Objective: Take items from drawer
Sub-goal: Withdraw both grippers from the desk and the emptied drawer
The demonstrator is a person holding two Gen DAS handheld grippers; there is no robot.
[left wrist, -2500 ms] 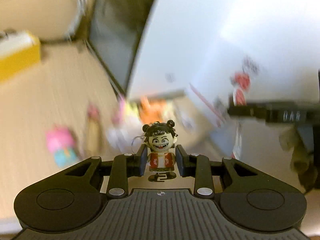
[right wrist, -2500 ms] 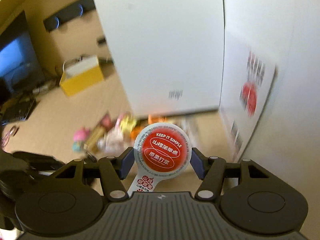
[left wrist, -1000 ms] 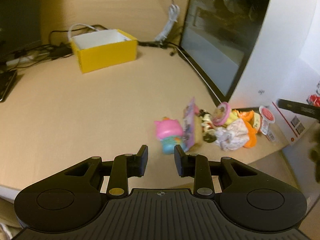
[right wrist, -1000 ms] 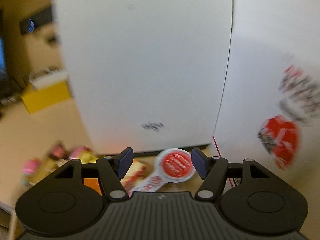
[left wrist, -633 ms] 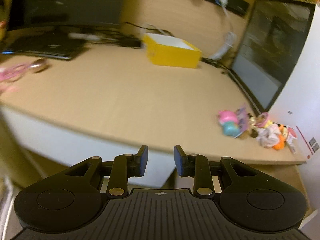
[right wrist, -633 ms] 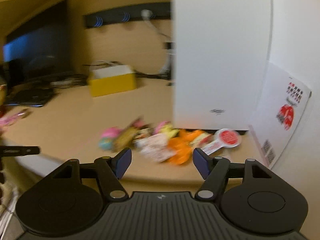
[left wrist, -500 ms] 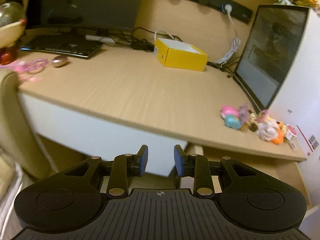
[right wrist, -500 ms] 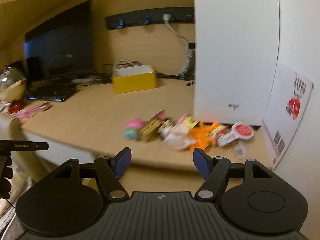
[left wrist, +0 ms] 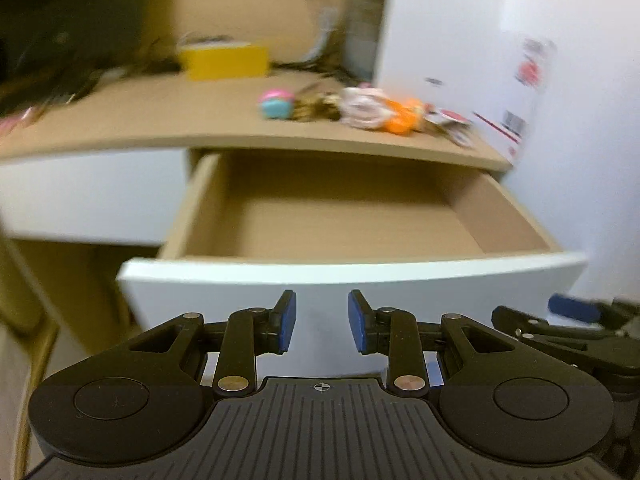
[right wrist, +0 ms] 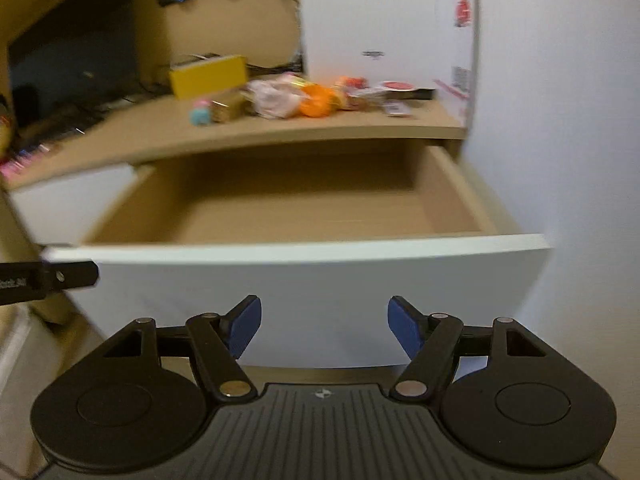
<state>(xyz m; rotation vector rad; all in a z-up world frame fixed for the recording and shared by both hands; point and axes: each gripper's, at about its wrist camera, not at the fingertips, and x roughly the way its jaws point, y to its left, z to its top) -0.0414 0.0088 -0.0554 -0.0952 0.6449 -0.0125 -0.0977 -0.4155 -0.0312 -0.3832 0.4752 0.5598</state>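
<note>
Pale wood lines the inside of the open drawer (left wrist: 344, 220), which stands pulled out under the desk top (left wrist: 160, 120) with its white front panel toward us; we see only bare boards in it. We hold the left gripper (left wrist: 322, 322) in front of that panel, its blue pads apart with nothing between them. Our right gripper (right wrist: 324, 330) faces the same panel, spread wider; its jaws have just been opening and hold nothing. Up on the desk top, near the tall white case (right wrist: 368, 16), lies a blurred cluster of small items (right wrist: 296, 100): a pink and teal toy (left wrist: 276, 104), something orange (right wrist: 318, 106) and a round red-topped lid (right wrist: 394, 87). A yellow box (right wrist: 208, 74) sits further back
</note>
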